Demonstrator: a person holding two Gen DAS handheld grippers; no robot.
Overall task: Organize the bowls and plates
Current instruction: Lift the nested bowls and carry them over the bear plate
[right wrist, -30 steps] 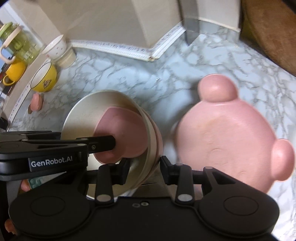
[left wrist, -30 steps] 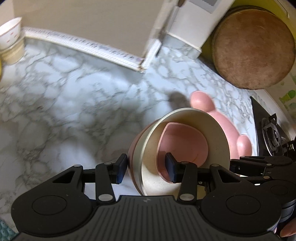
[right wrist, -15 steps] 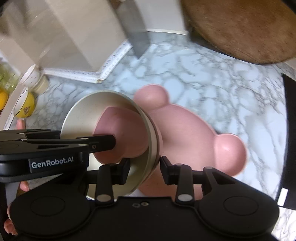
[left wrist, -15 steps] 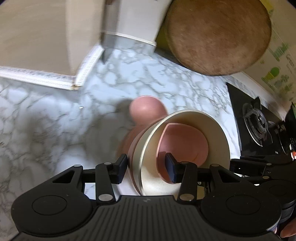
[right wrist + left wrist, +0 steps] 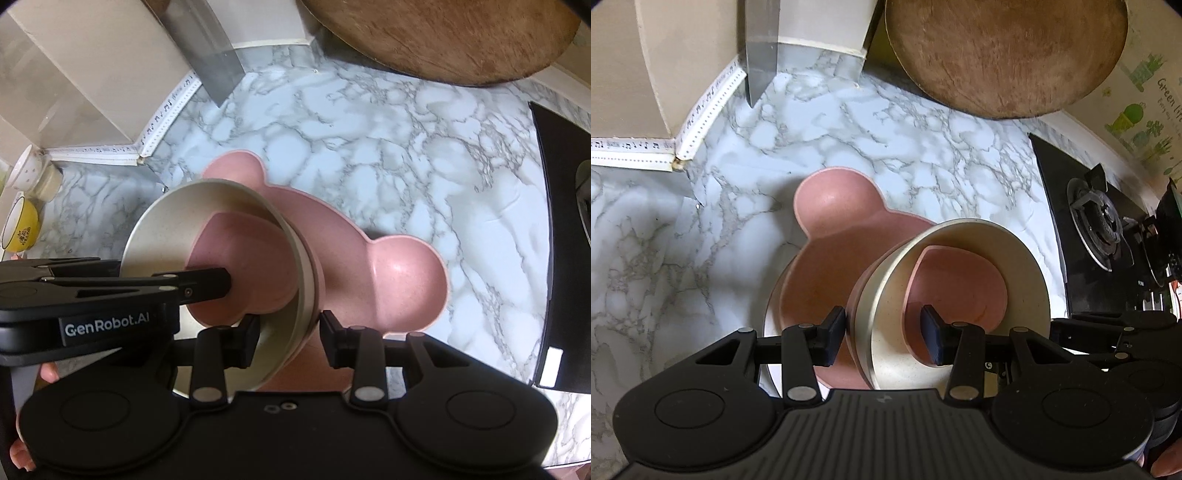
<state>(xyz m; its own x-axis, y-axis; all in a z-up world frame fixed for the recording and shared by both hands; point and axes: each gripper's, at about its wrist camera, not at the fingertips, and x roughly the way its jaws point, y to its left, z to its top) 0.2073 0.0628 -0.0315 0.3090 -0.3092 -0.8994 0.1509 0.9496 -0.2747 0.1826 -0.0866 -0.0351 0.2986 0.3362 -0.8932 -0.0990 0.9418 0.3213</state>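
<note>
Here, left gripper (image 5: 883, 334) clamped across the near rim of a stack of nested bowls: cream bowl (image 5: 1027, 266) with a pink bowl (image 5: 964, 284) inside and a pink one under it; right gripper (image 5: 289, 334) clamped on the opposite rim of the same stack (image 5: 166, 221), which is tilted and held over the table (image 5: 388, 147). Directly below lies a pink bear-shaped plate (image 5: 402, 277), flat on the marble table, ears outward. Further out: round wooden board (image 5: 1004, 51) against the wall, black stove (image 5: 1100, 229) at the right edge, yellow cup (image 5: 20, 229) far left.
</note>
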